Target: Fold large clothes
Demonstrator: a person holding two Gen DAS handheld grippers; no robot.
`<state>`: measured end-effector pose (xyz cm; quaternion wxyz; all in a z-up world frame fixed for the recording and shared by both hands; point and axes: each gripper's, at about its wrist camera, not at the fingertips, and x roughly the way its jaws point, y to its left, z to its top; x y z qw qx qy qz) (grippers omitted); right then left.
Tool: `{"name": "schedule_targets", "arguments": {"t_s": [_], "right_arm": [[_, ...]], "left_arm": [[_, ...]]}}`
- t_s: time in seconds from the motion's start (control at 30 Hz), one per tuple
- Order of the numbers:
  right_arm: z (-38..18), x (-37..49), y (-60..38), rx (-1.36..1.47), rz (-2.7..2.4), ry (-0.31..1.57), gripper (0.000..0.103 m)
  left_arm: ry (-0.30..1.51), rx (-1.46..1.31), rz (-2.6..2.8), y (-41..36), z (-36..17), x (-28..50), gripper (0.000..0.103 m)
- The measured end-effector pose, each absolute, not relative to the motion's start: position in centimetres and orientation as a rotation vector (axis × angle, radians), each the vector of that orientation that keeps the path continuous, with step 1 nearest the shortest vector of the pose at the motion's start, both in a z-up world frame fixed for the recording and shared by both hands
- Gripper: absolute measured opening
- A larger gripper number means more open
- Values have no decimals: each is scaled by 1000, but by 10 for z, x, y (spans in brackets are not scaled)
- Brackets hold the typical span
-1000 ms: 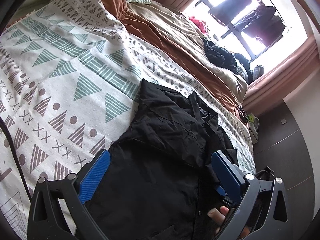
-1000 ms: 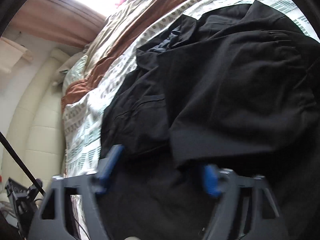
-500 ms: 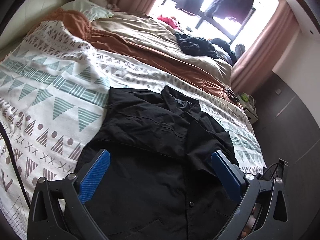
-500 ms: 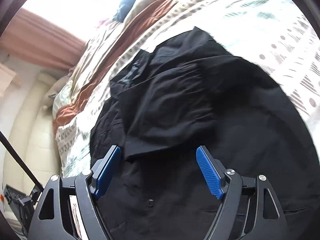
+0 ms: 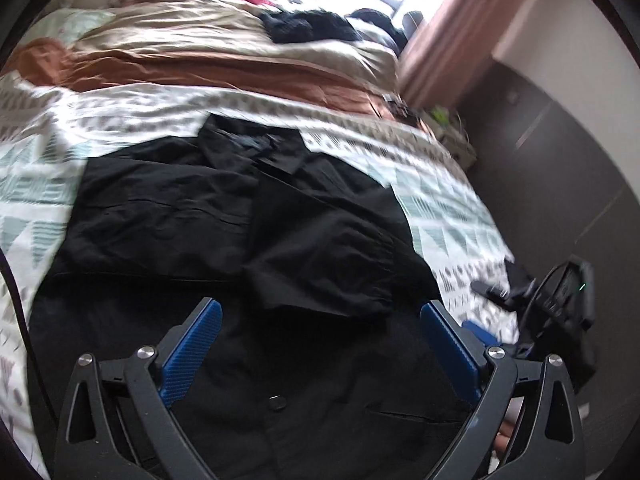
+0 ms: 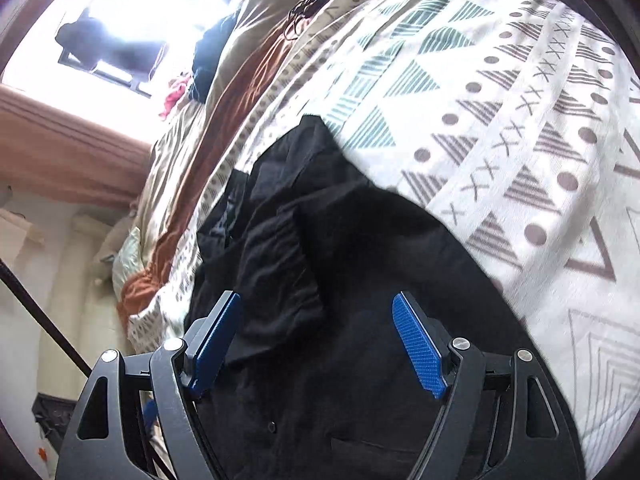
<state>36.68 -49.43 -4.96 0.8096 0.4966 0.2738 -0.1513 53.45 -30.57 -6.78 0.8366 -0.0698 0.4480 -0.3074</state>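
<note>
A large black button shirt (image 5: 240, 232) lies on the patterned bedspread (image 5: 448, 200), collar toward the far side, both sleeves folded in over the chest. My left gripper (image 5: 320, 320) is open and empty, hovering over the shirt's lower front. In the right wrist view the same shirt (image 6: 340, 248) fills the middle, seen from the side. My right gripper (image 6: 316, 320) is open and empty above the shirt's lower part, near a chest pocket.
A rumpled brown and beige duvet (image 5: 224, 60) lies across the far half of the bed with dark clothes (image 5: 312, 26) on it. The bed's right edge drops to a dark floor (image 5: 560, 184). Dark equipment (image 5: 568, 292) sits by that edge.
Both grippers have pulled back and swung round over the shirt, so more of it and the bed shows. Both stay open. The shirt has not visibly moved.
</note>
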Motion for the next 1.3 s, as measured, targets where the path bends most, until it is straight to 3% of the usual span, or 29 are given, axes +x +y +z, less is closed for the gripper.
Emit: {"name": "schedule_targets", "arguments": {"t_s": [0.37, 0.63, 0.73, 0.8, 0.97, 1.3], "right_arm": [[-72, 353, -517, 1196, -331, 550, 77], [-60, 337, -529, 1193, -324, 492, 77], [-71, 335, -531, 1255, -299, 490, 77], [-74, 336, -531, 1273, -279, 485, 77], [-75, 340, -532, 1276, -272, 476, 77], [-80, 368, -513, 1249, -245, 514, 77]], "left_arm": [[1101, -58, -675, -423, -136, 548, 102], [1115, 28, -582, -444, -172, 554, 101], [1074, 131, -511, -449, -174, 550, 72], [1094, 115, -559, -445, -170, 553, 44], [1060, 98, -618, -426, -123, 552, 35], [893, 98, -552, -345, -23, 572, 34]]}}
